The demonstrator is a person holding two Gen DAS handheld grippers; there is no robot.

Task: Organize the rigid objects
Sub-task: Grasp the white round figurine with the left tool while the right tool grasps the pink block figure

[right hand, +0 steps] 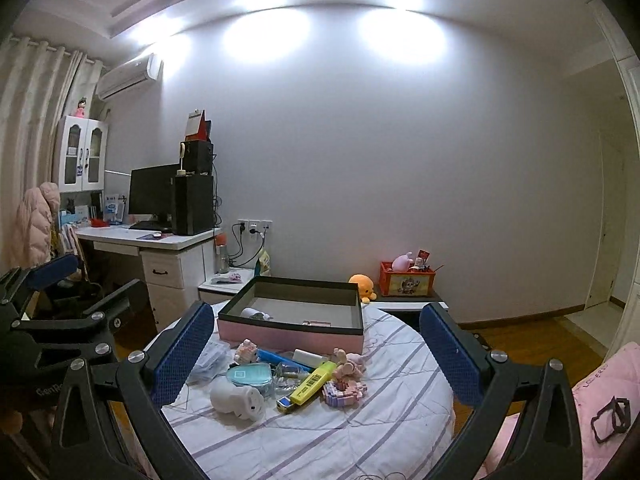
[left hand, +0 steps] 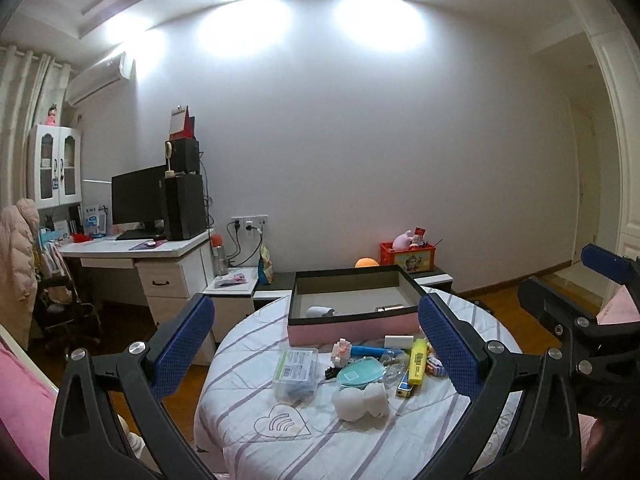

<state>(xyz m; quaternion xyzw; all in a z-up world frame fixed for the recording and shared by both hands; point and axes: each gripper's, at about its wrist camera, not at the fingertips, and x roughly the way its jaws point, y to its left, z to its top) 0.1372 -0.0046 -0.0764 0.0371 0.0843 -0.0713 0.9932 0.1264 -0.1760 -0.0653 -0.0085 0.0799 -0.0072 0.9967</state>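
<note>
- While both grippers hang over the near edge, the left gripper point(left hand: 316, 344) and right gripper point(right hand: 316, 352) are spread wide, empty.
- Loose things sit mid-counter point(right hand: 320, 440): white figure point(right hand: 236, 398) at 7 o'clock, yellow highlighter point(right hand: 314, 380) centre.
- Box point(right hand: 292, 334) waits at 12 o'clock; judging so, the next step is picking one item, likely the highlighter.

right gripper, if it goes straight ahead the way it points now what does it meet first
Probably the pink box with the black rim, or just before it the clutter pile's far edge, such as the blue pen. The open right gripper looks above the table; depth is unclear.
</note>
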